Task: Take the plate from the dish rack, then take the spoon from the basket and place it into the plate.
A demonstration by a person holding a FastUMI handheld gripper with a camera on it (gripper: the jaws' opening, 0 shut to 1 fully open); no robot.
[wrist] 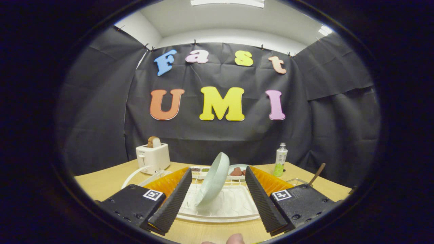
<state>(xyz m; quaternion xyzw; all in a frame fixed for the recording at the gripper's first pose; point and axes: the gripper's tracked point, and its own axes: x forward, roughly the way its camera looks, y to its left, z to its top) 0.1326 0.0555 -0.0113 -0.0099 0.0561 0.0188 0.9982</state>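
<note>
Both hand-held gripper (pixel 215 189) fingers flank the tilted plate (pixel 213 183), untouched, gaps either side.

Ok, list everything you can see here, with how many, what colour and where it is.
plate: one, pale green, on edge in the dish rack, between the open fingers
dish rack: one, white, on the table
toaster: one, white, holding bread, beyond the rack
bottle: one, green with white label, far side of table
spoon: one, brown handle, sticking up beyond one finger
snack tray: one, white, behind the plate
table: one, wood
gripper: one, open
</note>
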